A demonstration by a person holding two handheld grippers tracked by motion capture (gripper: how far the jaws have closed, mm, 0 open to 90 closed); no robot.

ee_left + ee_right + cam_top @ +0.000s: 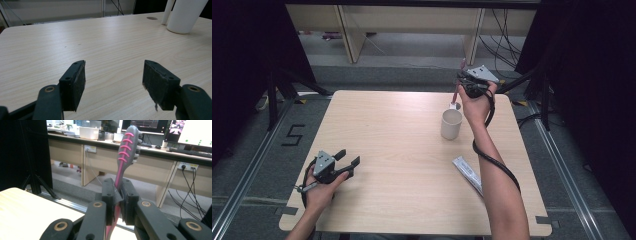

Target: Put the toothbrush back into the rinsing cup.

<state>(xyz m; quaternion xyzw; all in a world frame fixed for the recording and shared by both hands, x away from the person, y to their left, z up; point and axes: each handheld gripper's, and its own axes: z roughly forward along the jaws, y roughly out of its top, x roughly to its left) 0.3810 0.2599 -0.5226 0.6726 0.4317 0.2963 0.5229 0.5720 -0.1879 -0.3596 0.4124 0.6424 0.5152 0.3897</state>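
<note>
My right gripper (462, 81) is shut on a pink and grey toothbrush (456, 93), held roughly upright at the table's far right. In the right gripper view the ribbed handle (126, 147) rises above the closed jaws of my right gripper (117, 185). The white lower end of the toothbrush (167, 12) comes down just behind a white cup (451, 124), outside it. My left gripper (348, 158) rests low at the front left, open with nothing between its pads (78, 82). The cup (186, 15) stands far ahead of it.
A flat white packet (468, 172) lies on the wooden table (387, 130) beside the right forearm. A small round mark (152, 18) sits in the tabletop near the cup. Black stands and cables flank the table, with desks beyond.
</note>
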